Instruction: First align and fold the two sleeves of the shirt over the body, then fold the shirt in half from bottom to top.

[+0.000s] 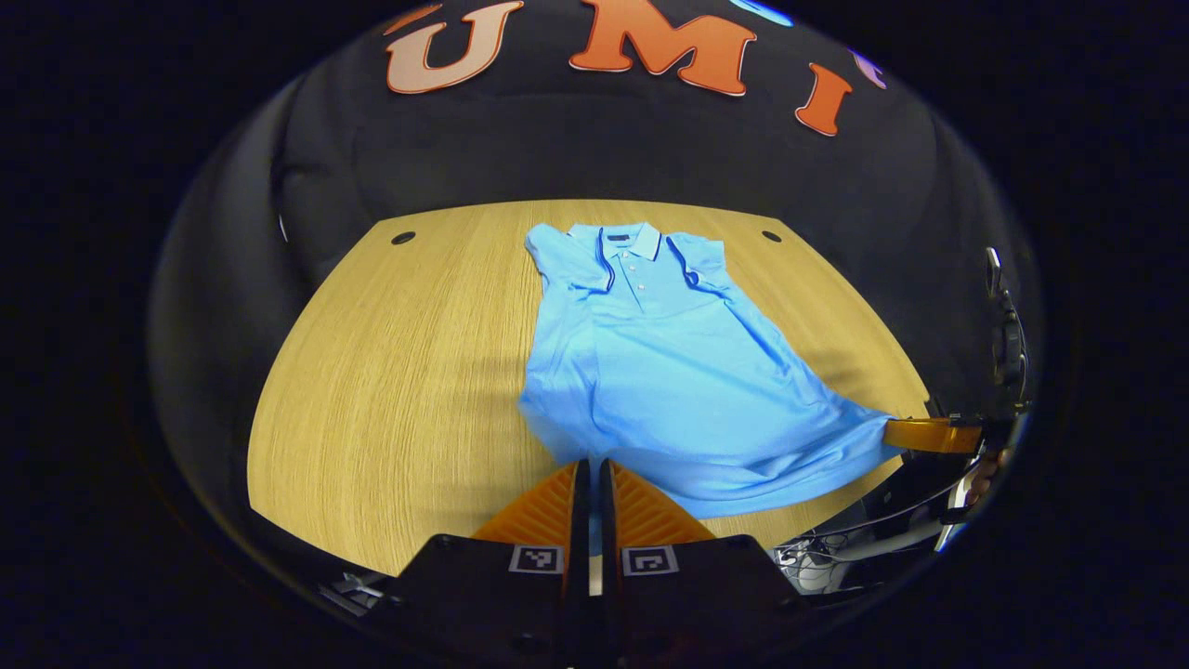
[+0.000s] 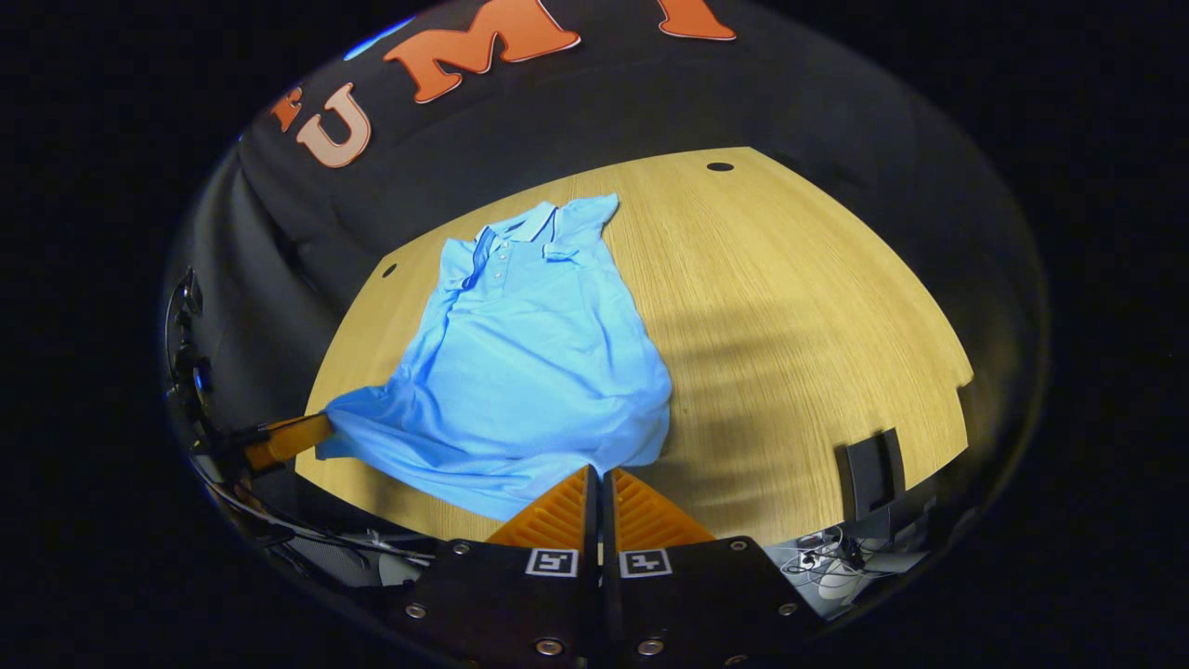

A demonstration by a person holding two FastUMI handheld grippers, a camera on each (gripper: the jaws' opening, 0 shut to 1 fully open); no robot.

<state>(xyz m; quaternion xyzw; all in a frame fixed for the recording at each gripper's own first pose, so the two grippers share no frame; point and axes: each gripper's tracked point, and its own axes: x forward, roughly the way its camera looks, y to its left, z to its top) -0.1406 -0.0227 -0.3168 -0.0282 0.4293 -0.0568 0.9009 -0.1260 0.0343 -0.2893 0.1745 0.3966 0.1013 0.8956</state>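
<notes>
Shirt on worktop, collar at 12 o'clock, sleeves folded in. Left gripper and right gripper each clamped on hem corner at 6 o'clock. We judge uneven lift would skew fold; thin pinch may slip.

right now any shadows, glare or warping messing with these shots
Left gripper view: fisheye bows the table edge; the shirt is sharp and evenly lit, no glare. Right gripper view: same bowing, with a broad soft shadow on the table right of the shirt.
</notes>
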